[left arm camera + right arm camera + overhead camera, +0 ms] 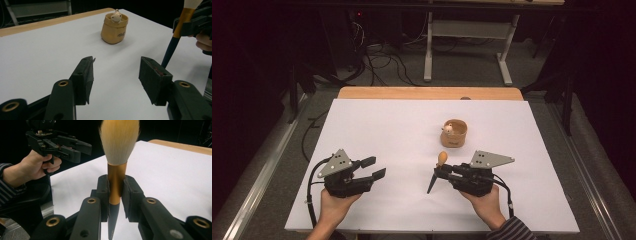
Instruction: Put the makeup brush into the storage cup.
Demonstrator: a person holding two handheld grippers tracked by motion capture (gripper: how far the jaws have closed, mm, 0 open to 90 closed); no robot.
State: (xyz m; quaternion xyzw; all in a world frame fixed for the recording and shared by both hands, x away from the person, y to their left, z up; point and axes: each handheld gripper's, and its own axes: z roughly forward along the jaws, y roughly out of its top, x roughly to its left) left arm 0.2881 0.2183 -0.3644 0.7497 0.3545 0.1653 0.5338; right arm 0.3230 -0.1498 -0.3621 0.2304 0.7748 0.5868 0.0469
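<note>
My right claw, lower centre of high view, clamps brush by gold ferrule: long axis near upright, bristles up, handle tip on table. Left claw apart, w/ nothing in it, lower left.

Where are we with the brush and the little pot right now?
Done: the right gripper is shut on the brush, lifted off the table, bristles up. In hand: nothing else; the left gripper is open and empty. Left, probably: getting the brush to the pot, which stands apart, with a small figure inside.
</note>
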